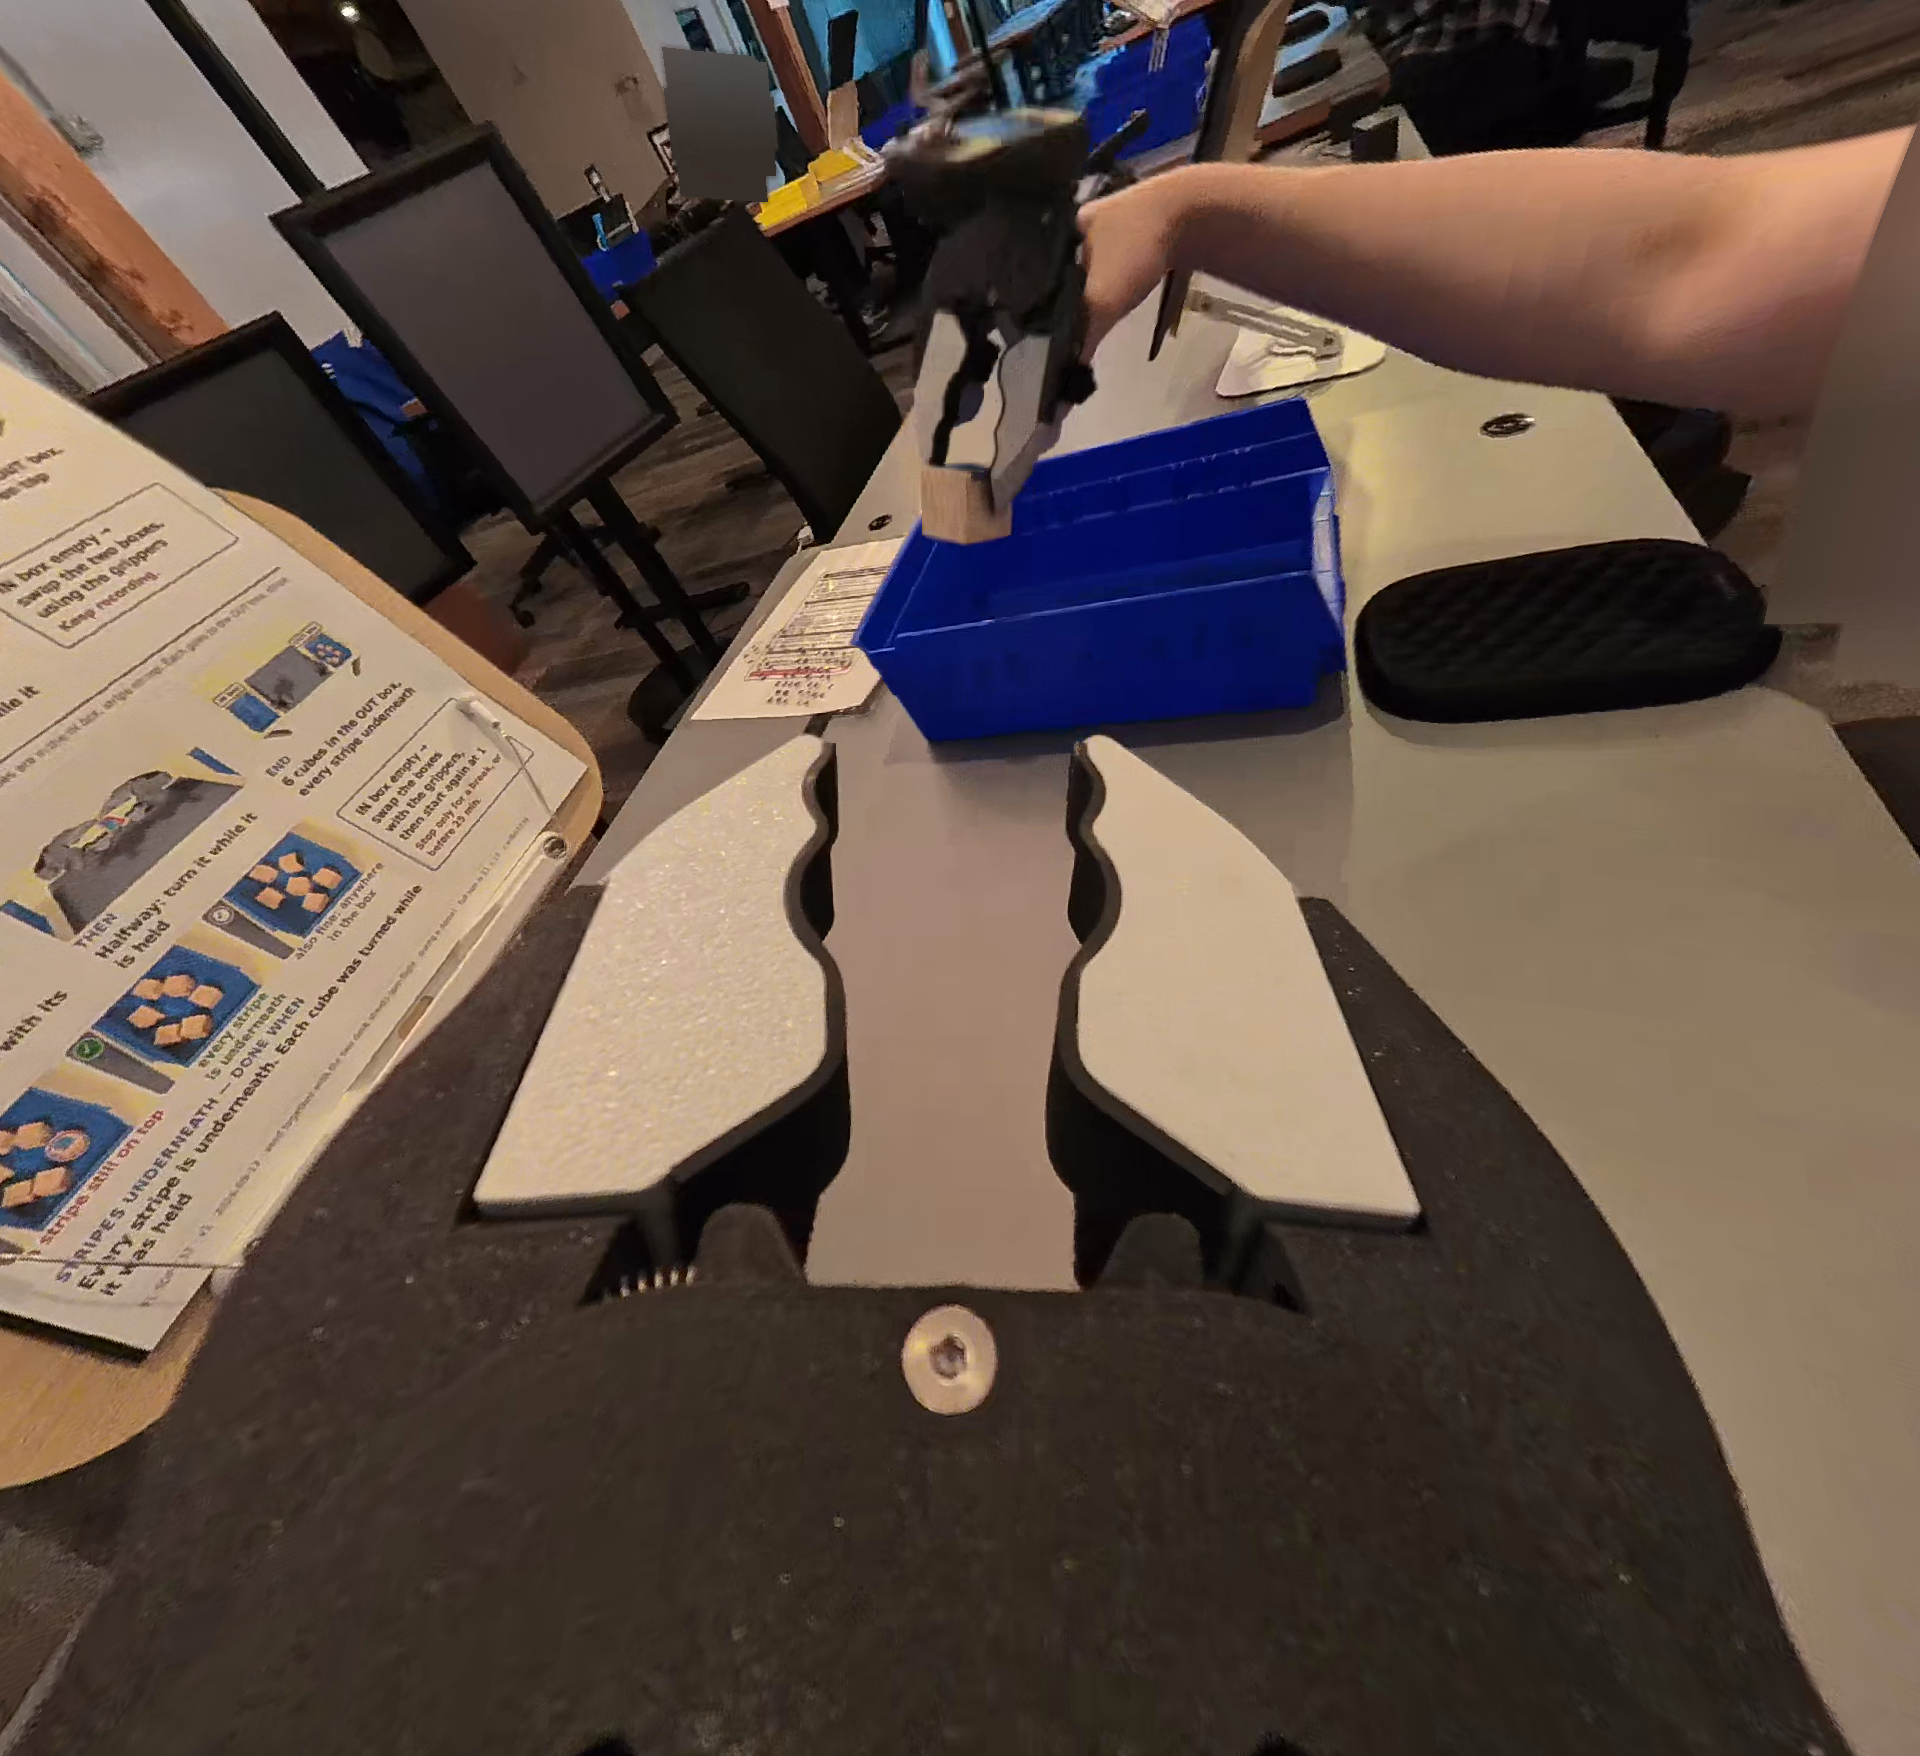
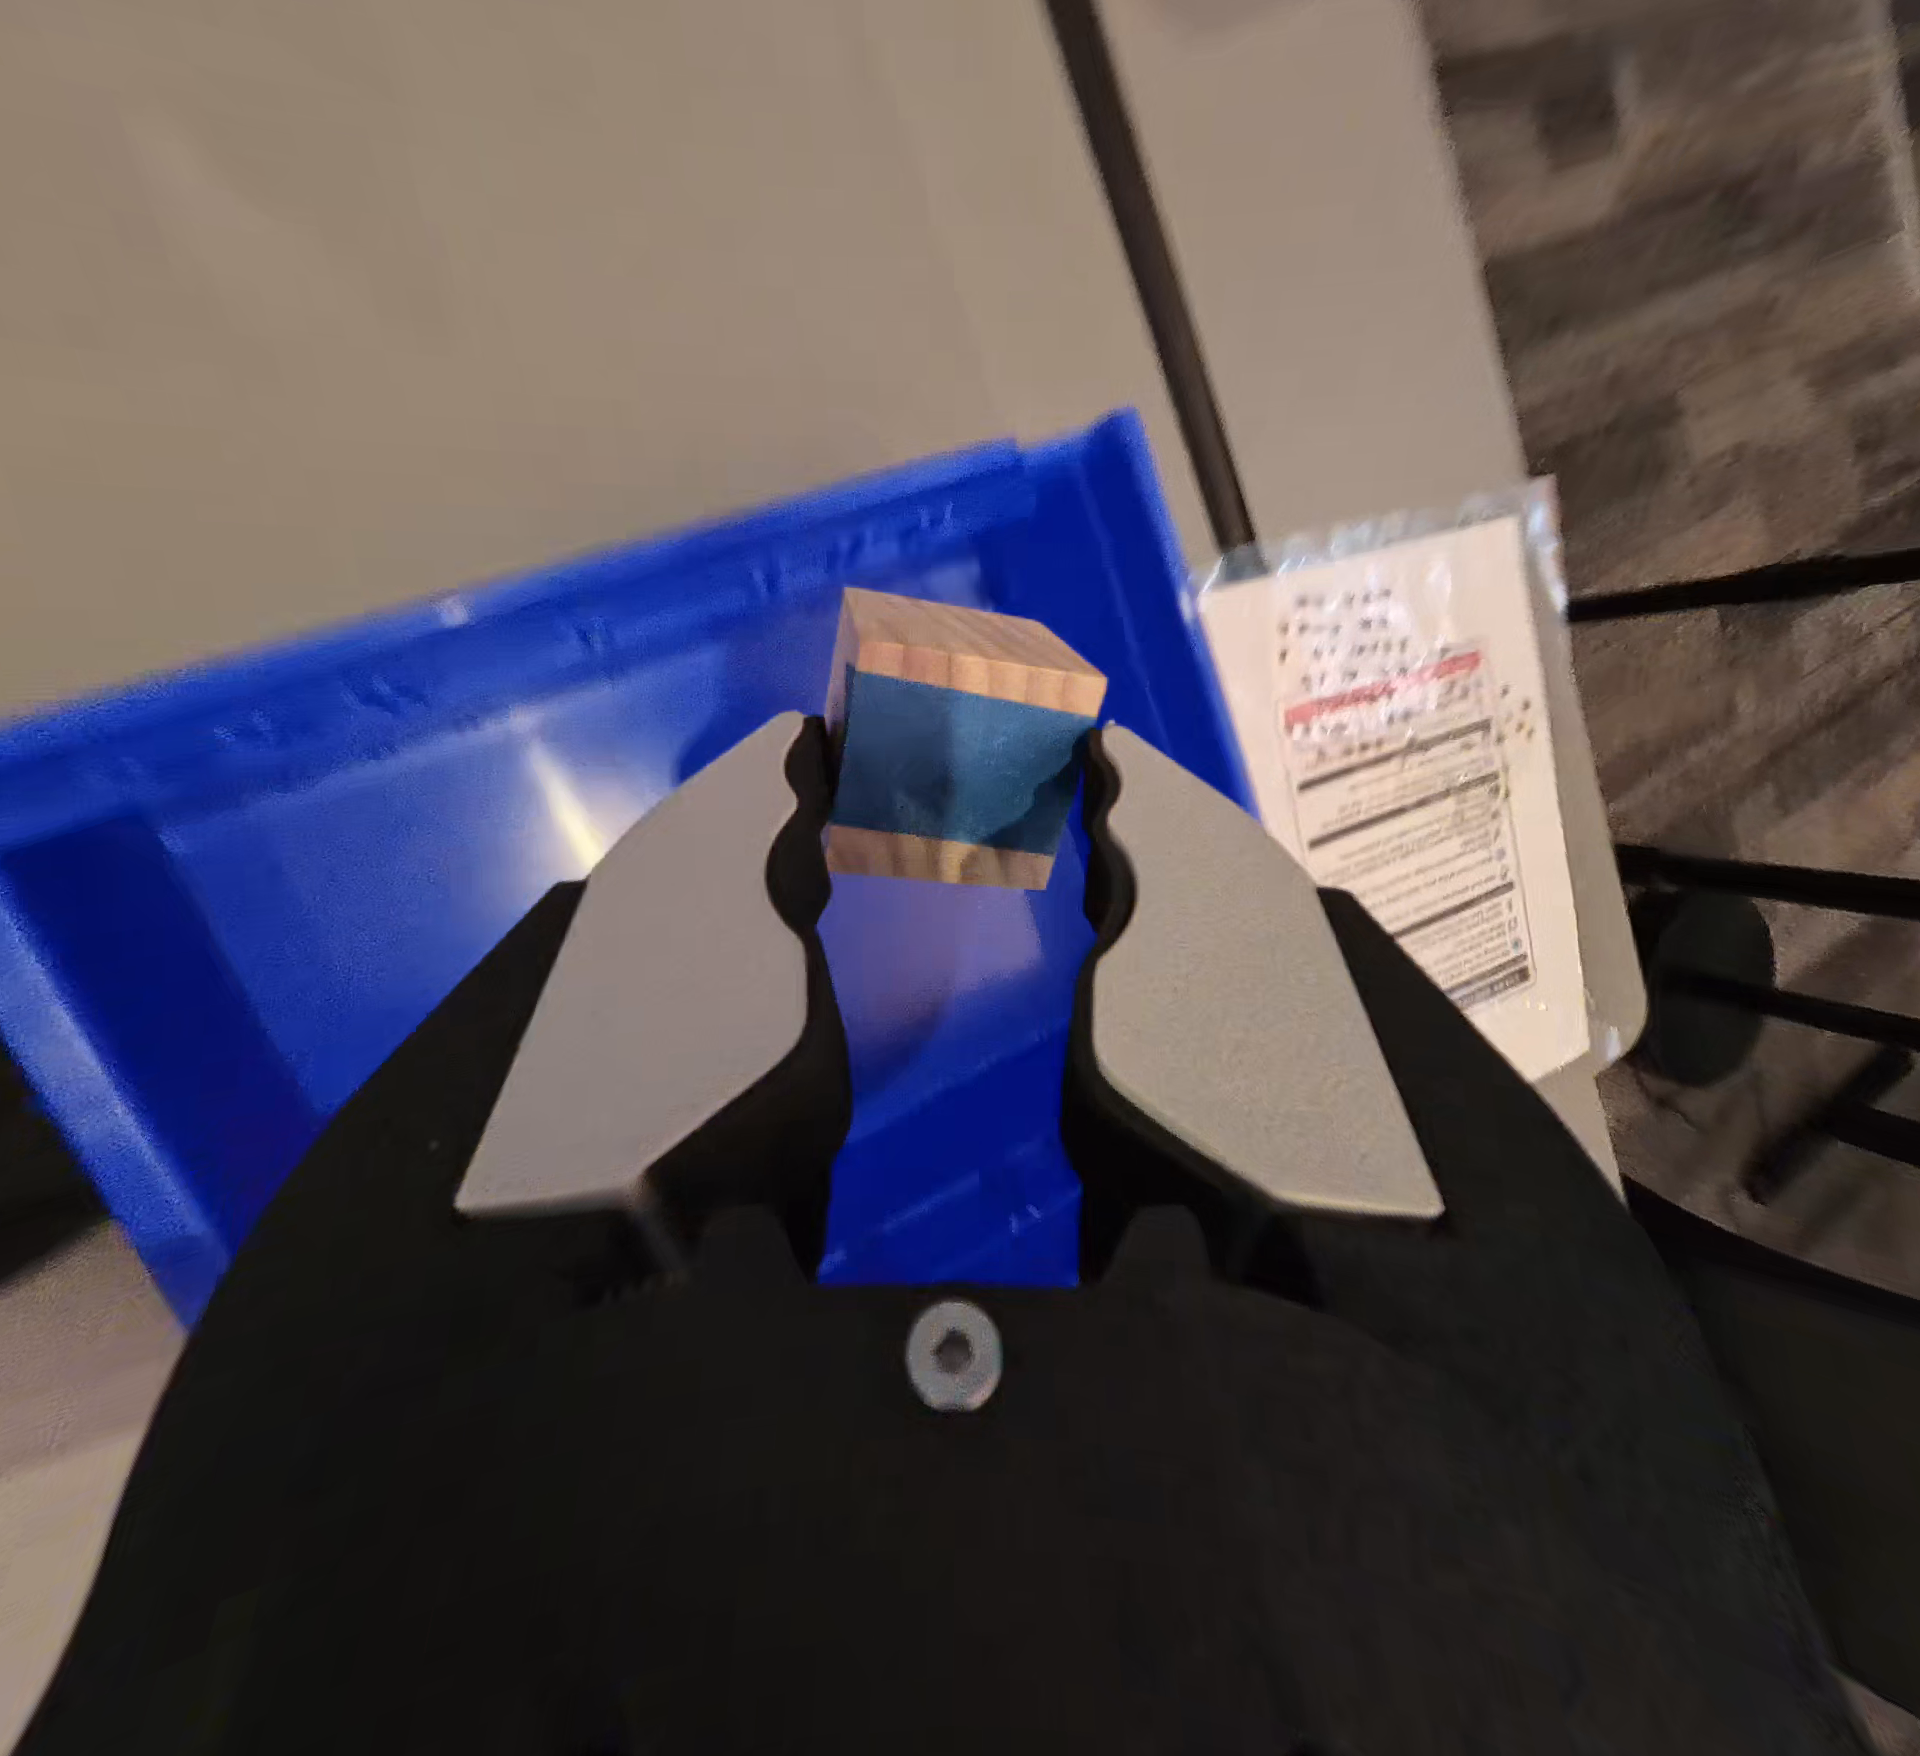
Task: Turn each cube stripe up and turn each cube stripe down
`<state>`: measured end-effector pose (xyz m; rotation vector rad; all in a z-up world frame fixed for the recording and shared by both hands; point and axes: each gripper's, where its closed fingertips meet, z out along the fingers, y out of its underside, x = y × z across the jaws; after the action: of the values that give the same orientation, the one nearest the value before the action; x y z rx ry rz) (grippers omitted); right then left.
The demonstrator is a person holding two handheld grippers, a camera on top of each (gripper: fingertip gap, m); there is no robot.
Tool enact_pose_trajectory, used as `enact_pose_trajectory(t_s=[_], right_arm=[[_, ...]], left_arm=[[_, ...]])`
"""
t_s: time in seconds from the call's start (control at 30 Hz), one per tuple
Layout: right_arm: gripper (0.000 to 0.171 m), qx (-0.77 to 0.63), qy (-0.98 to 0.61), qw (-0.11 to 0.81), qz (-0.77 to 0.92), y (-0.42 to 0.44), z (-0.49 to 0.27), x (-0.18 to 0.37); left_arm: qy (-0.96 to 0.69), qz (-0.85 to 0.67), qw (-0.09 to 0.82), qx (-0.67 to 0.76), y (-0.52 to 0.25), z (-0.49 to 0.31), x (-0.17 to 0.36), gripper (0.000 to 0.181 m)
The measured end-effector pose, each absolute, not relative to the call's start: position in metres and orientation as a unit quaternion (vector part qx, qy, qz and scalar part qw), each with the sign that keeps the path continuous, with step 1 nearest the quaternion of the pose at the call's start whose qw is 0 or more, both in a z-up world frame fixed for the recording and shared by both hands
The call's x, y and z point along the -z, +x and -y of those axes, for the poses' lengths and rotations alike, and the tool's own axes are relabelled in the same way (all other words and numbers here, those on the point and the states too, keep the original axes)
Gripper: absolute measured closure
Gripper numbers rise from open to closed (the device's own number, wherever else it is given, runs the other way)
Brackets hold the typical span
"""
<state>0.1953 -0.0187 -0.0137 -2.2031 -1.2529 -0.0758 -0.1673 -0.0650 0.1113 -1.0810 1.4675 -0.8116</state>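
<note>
The cube (image 2: 961,745) is pale wood with visible grain and a wide blue stripe across one face; in the right wrist view that striped face looks back at the camera, with bare wood bands above and below it. From the left wrist view only plain wood sides of the cube (image 1: 964,506) show.

The right tool (image 2: 956,750) is clamped on the cube, one fingertip pressed to each side, and holds it in the air above the near-left corner of the blue bin (image 1: 1117,605), clear of the rim. The left tool (image 1: 951,761) stands open with nothing between its fingers, low over the grey bench (image 1: 1455,875), just short of the bin.

The bench edge runs along the left of the bin, with a bagged white sheet (image 1: 805,641) lying between the bin and that edge. A black pad (image 1: 1558,631) lies just right of the bin. Bare bench surface lies between the left tool and the bin.

The bin has a low divider along its length; the parts of its floor that show hold nothing, though the right wrist view is blurred.
</note>
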Motion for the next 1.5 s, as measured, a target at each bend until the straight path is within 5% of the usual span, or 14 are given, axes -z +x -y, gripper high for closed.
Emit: enact_pose_trajectory(t_s=[0.2,0.53,1.5], right_arm=[[0.124,0.030,-0.811,0.208,0.545,0.208,0.015,0.078],[0.124,0.024,-0.754,0.148,0.640,0.197,0.001,0.112],[0.124,0.013,-0.729,0.140,0.670,0.196,0.011,0.136]], left_arm=[[-0.442,-0.641,0.518,0.353,-0.162,0.085,-0.108,0.139],[-0.457,-0.653,0.493,0.350,-0.151,0.081,-0.090,0.139],[-0.471,-0.650,0.477,0.359,-0.145,0.073,-0.079,0.143]])
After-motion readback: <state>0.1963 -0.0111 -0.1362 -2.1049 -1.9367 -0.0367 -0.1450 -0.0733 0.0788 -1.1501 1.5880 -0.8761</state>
